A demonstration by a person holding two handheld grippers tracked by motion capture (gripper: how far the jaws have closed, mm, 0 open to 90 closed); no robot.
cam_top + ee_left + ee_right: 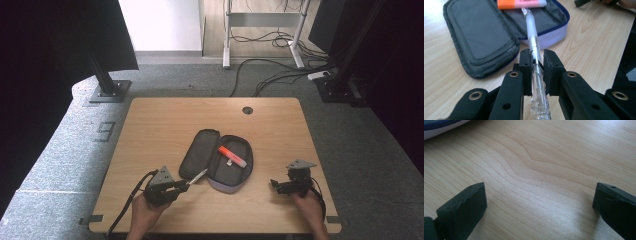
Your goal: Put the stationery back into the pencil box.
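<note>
A clear pen with a frosted white cap [533, 37] is clamped between the black pads of my left gripper [537, 58]. Its capped end points over the rim of an open grey pencil case [481, 32]. In the high view the pen [198, 176] reaches from my left gripper [186, 184] to the case [216, 158] at the table's middle. An orange and pink highlighter [231, 156] lies inside the case, and it also appears at the top of the left gripper view [521, 3]. My right gripper [274, 185] rests right of the case, its jaws wide apart over bare wood [539, 192].
The wooden table [160, 120] has a round cable hole [247, 110] near its far edge. Beyond the table are dark stand bases [107, 91], cables on the carpet [280, 72] and a white desk frame [227, 35]. The other gripper's tip [584, 2] lies past the case.
</note>
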